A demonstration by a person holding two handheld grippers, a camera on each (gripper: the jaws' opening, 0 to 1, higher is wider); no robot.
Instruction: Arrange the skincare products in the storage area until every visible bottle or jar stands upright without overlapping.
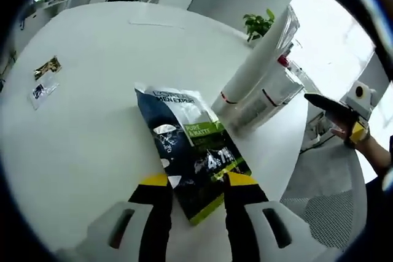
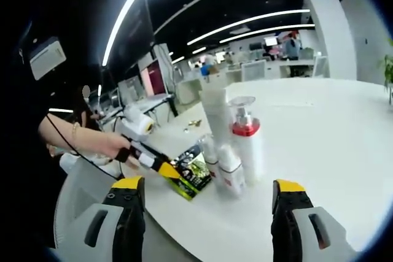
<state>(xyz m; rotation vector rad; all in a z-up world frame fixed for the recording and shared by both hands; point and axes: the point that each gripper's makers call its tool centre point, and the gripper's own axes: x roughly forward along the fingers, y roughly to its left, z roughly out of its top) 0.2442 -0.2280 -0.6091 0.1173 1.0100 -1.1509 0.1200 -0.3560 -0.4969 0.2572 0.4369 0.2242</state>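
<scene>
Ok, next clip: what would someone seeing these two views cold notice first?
Probably the dark blue and green sachet lying flat on the round white table, its near end between the left gripper's yellow-tipped jaws. Next, the cluster of white bottles with red bands standing just beyond it near the table's edge, one with a pump top. The right gripper hangs back from the table, jaws wide apart.

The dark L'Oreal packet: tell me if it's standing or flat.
Flat. The packet lies face-up on the white table, its near end between the left tongs.
</scene>
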